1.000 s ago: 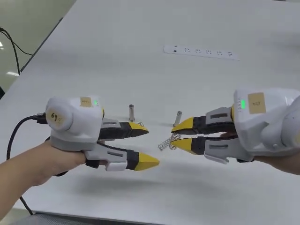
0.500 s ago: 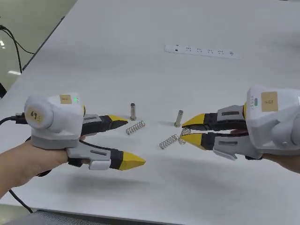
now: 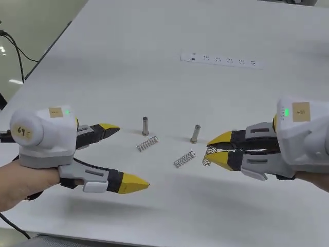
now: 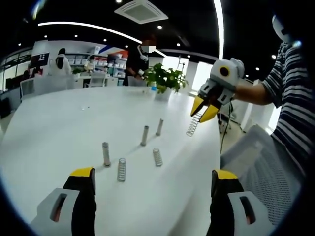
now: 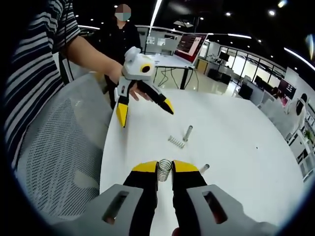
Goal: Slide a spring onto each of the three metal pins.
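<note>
My right gripper (image 3: 215, 147) (image 5: 165, 172) is shut on a small wire spring (image 3: 207, 155) (image 5: 165, 164), which it holds just above the white table. From the left gripper view the spring (image 4: 193, 126) hangs from its yellow tips. Two loose springs (image 3: 147, 143) (image 3: 184, 159) lie on the table near two upright metal pins (image 3: 145, 126) (image 3: 195, 133). The left gripper view has three pins (image 4: 106, 153) (image 4: 144, 135) (image 4: 160, 127) standing in a row. My left gripper (image 3: 123, 154) (image 4: 153, 174) is wide open and holds nothing, to the left of the pins.
A white power strip (image 3: 221, 59) lies far back on the table (image 3: 128, 62). A black cable (image 3: 15, 51) hangs off the left edge. A mesh chair (image 5: 54, 162) and a standing person (image 5: 120, 34) are beyond the table's near edge.
My left gripper has drawn back to the left, uncovering a spring by the left pin. The right gripper has moved right, away from the pins, with its spring.
</note>
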A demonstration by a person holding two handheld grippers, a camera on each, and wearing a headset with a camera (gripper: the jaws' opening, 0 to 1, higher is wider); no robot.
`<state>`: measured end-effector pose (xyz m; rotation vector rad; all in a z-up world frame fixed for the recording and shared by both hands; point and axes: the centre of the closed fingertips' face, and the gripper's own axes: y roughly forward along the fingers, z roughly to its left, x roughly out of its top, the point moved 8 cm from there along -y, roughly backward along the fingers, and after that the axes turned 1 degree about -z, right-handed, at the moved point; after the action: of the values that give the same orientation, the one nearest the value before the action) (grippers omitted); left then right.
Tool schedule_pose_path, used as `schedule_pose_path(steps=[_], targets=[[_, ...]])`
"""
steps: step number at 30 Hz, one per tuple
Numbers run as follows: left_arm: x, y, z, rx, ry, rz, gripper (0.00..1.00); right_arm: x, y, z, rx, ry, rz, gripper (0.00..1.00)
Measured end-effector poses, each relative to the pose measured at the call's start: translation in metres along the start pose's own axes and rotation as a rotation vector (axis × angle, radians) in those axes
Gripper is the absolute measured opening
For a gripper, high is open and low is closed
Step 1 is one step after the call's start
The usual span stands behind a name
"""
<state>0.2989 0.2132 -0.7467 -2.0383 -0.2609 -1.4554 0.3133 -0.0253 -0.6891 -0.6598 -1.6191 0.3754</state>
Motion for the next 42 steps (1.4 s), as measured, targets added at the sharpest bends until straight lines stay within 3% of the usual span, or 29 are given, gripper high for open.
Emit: schedule_pose_path(steps=[6,20,29,34,42], targets=[[-0.001,-0.003,0.003,0.013,-0.001,-0.001,0.98,-0.007,-0.003,-0.006,0.004,0.036,0.021,0.08],[-0.005,-0.011,0.011,0.046,-0.022,0.0,0.98,-0.026,-0.015,-0.026,-0.071,0.085,0.067,0.08],[-0.006,-0.012,0.011,0.048,-0.025,0.002,0.98,-0.033,-0.028,-0.05,-0.165,0.121,0.066,0.08],[-0.006,-0.013,0.011,0.052,-0.028,0.005,0.98,-0.034,-0.035,-0.067,-0.252,0.152,0.042,0.08],[-0.004,-0.013,0.011,0.056,-0.028,-0.004,0.98,-0.038,-0.035,-0.083,-0.317,0.199,0.019,0.08]])
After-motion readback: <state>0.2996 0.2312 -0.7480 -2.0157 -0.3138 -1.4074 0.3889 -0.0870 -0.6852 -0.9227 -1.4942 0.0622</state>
